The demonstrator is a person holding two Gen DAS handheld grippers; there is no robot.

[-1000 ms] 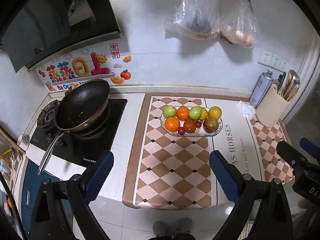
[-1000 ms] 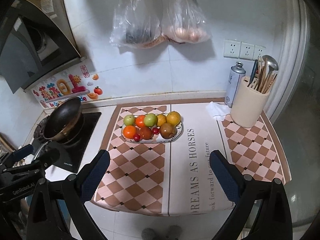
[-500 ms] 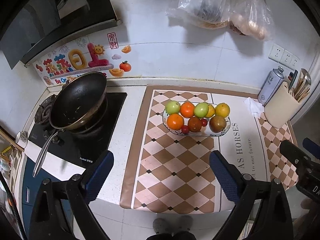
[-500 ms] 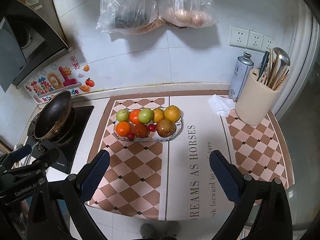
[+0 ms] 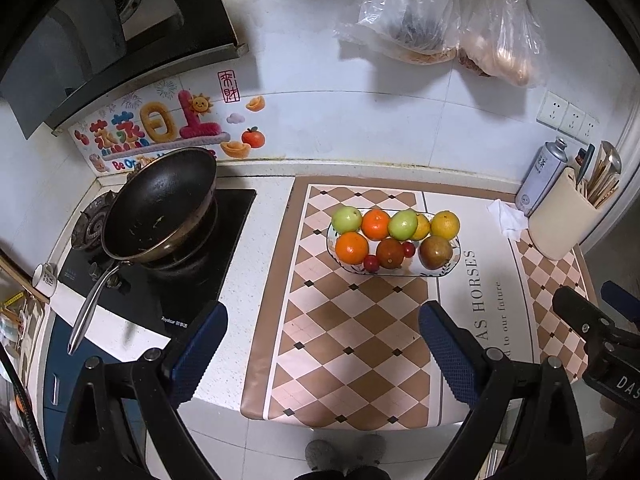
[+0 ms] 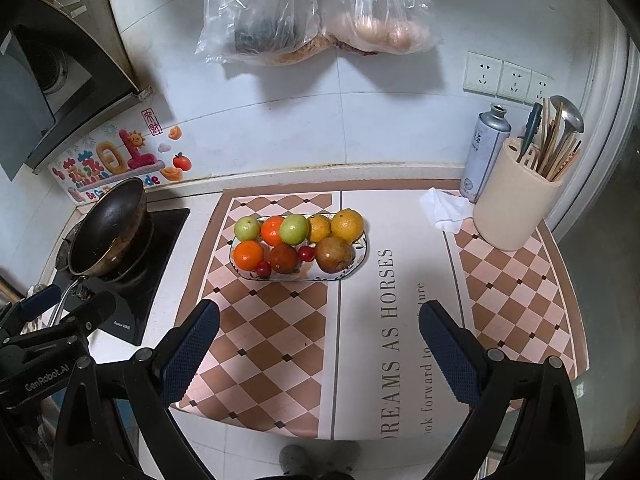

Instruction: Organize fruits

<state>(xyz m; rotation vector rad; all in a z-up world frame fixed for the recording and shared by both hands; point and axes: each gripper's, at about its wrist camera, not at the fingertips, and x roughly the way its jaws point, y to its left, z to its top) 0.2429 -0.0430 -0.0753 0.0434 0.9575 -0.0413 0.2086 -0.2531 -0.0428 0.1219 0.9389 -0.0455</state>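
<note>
Both grippers have come nearer the plate [image 6: 362, 254] heaped with fruits [image 6: 296, 242]; left gripper [image 5: 322, 354] and right gripper [image 6: 320, 354] hover spread wide, empty.

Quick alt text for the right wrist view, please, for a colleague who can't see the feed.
The open right gripper hovers above a checkered mat, short of a fruit plate piled with oranges, green apples and small red fruits. A utensil holder stands right; a wok sits on the stove left.

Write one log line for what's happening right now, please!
stage: approach | left gripper: open, empty | right gripper: open, empty | fruit plate: full, on mat, untouched
</note>
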